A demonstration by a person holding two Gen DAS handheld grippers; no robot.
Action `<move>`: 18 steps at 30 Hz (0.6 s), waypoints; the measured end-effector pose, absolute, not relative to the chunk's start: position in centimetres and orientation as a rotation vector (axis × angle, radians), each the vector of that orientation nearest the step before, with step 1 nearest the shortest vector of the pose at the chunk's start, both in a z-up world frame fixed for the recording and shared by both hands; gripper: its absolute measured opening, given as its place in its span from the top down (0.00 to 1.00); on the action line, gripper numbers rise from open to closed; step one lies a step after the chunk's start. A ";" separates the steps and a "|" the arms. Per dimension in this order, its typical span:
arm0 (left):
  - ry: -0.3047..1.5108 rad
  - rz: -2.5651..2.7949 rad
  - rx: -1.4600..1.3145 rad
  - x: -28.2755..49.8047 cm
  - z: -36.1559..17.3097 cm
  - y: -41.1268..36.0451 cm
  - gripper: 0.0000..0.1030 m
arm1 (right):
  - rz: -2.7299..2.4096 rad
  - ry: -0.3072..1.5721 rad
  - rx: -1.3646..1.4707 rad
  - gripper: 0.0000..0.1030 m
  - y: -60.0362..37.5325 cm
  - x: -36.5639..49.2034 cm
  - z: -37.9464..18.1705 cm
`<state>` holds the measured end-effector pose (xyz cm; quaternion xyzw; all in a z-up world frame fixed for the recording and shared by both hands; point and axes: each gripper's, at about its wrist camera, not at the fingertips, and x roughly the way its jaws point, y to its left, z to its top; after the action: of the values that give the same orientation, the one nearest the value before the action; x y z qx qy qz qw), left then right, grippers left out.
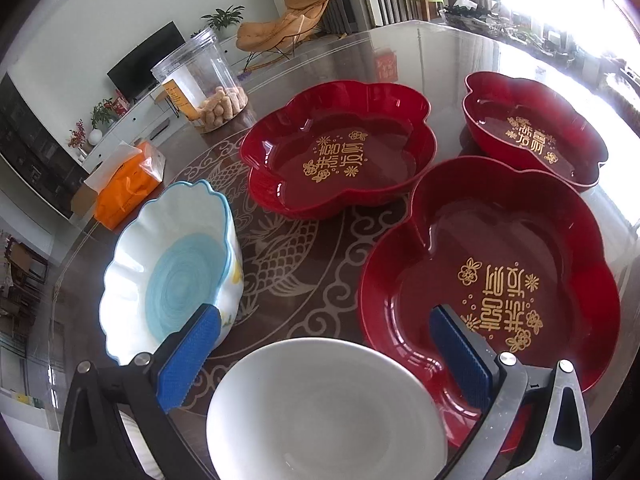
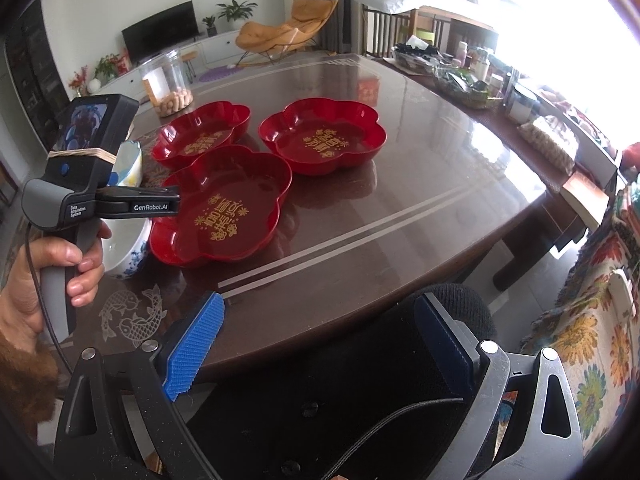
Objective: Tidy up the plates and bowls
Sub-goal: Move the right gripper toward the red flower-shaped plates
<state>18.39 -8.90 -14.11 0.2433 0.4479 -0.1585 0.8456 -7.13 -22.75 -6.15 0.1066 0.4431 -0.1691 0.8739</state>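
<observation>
White bowl [image 1: 326, 412] sits under left gripper [image 1: 324, 344], jaws spread, empty; nearest red dish [image 1: 492, 280] just beside it. Right gripper [image 2: 320, 336] spread, empty.

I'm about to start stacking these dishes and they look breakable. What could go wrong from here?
1. The left gripper is open over the white bowl; its glossy rim may slip from the fingers.
2. The scalloped blue bowl and the nearest red plate flank it closely, so a swing could knock either.
3. The glass-topped table is hard; a dropped bowl would likely chip.
</observation>
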 end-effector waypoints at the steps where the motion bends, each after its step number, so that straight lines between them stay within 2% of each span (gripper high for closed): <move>1: 0.944 -0.328 0.529 18.3 -14.4 -8.7 0.00 | -0.355 0.925 0.228 0.06 -22.9 -7.1 -6.2; 18: 0.979 -0.330 0.517 17.1 -15.0 -3.7 0.00 | -0.379 0.953 0.303 0.06 -26.0 -6.4 -8.1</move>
<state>17.15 -3.72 -14.96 0.2443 0.4626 -0.1558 0.8379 -6.41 -26.02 -8.09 0.1446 0.4541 -0.1806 0.8604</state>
